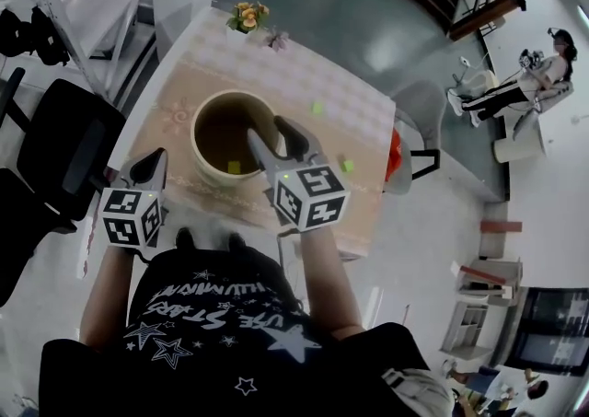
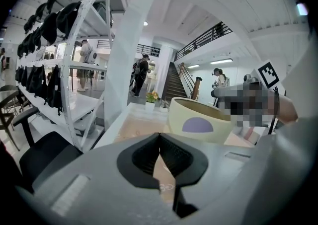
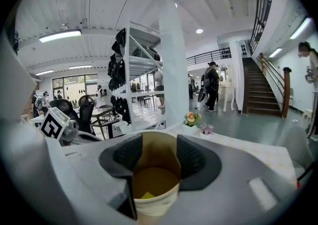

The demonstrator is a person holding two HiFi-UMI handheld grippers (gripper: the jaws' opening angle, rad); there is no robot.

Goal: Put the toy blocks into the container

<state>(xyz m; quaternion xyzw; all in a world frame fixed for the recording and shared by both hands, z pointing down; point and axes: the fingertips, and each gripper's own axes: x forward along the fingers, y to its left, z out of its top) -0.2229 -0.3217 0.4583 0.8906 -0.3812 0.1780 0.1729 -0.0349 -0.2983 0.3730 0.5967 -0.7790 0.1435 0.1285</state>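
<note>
My left gripper (image 2: 159, 138) hangs at the table's (image 1: 368, 121) near-left edge, fingers closed tip to tip on nothing. The container (image 1: 195, 139) stands just right of it, one yellow block (image 1: 234, 167) on its floor. My right gripper (image 3: 155, 155) hovers over the near rim, fingers spread, empty. Further right lie a far green block (image 1: 317, 108) and a near green block (image 1: 347, 166). I judge them light, rigid and smooth, best pinched across opposite flat faces. Only the head view shows them. Only the left gripper view shows the container's purple patch (image 2: 197, 125).
</note>
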